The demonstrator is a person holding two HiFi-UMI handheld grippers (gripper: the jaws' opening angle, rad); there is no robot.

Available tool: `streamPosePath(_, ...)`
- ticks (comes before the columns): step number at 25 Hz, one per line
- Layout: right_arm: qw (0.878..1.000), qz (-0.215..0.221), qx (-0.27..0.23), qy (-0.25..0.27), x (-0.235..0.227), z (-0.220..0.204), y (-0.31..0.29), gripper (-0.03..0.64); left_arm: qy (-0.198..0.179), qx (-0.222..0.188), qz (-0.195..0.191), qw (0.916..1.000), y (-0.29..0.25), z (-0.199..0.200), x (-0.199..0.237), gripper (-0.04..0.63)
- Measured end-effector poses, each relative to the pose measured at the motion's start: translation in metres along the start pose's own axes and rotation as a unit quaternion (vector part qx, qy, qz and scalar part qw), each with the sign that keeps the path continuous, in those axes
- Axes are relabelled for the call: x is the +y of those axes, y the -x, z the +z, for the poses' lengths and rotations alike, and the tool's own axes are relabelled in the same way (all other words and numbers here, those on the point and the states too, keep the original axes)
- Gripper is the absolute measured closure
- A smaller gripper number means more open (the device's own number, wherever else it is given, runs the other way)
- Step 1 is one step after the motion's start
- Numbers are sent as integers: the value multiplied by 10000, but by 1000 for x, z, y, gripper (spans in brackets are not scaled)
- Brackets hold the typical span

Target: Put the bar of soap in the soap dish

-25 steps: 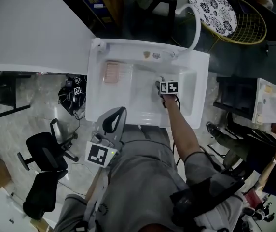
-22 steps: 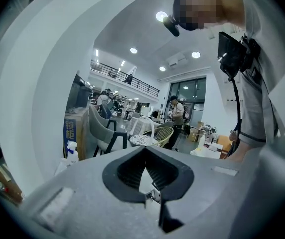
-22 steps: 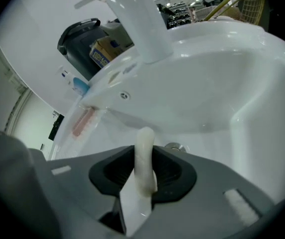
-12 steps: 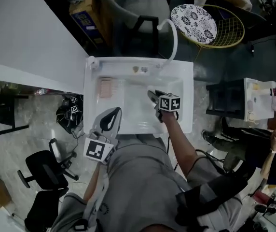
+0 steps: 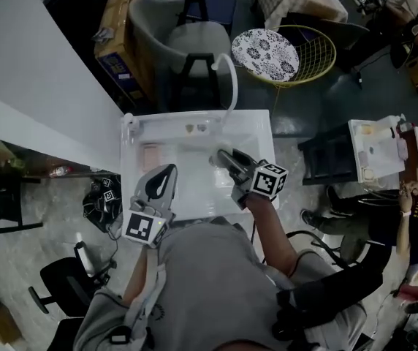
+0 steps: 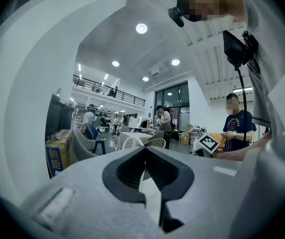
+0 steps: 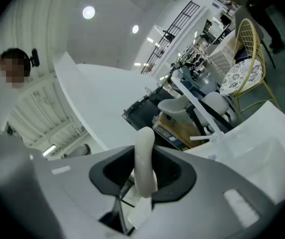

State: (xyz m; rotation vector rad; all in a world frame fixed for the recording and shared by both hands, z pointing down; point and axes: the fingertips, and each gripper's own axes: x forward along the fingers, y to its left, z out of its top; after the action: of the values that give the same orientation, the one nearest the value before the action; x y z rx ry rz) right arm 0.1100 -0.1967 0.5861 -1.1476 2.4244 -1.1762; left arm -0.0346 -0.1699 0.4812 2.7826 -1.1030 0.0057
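Observation:
A white bar of soap [image 7: 143,158] stands on end between the jaws of my right gripper [image 7: 143,156], which is shut on it. In the head view my right gripper [image 5: 221,157] is lifted above the basin of the white sink [image 5: 261,143], pointing up-left. The pinkish soap dish [image 5: 150,156] sits on the sink's left ledge, left of that gripper. My left gripper [image 5: 165,172] hovers over the sink's near left edge, just below the dish. In the left gripper view its jaws [image 6: 145,151] are together with nothing held.
A curved white faucet [image 5: 228,72] rises at the sink's back. Behind it stand a grey chair [image 5: 187,42], a cardboard box [image 5: 114,28] and a yellow wire chair with a patterned cushion [image 5: 265,53]. A white wall [image 5: 33,86] runs on the left. Black office chair [image 5: 63,284] at lower left.
My right gripper has come up out of the sink basin with the soap and tilted toward level. The left gripper rose a little. The head view has shifted.

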Motion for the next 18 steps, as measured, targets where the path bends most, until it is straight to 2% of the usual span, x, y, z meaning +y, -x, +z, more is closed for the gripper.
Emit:
streamPosePath(3,9985,415,-365,51,35,21,16,508,-95,-124,-123,9998,-5,11,-8,594)
streamPosePath(5,9970,569,-447,258,49,28,24,508,-180,-203,-213,9994,-8,19,-13,594)
streamPosePath(8,9956,750,-505,234,69,34,31,508,-273,-265,-360,9986,-12,23,-21,594)
streamPosePath(13,9920,1175,-465,38,83,26,30,508,76,-31,-708,9975,-15,6,-33,592)
streamPosePath(14,9910,1257,-451,-10,86,24,28,508,117,37,-732,9972,-15,3,-34,573)
streamPosePath(18,9905,1351,-239,-26,92,15,20,508,114,139,-572,9982,-10,-4,-35,572)
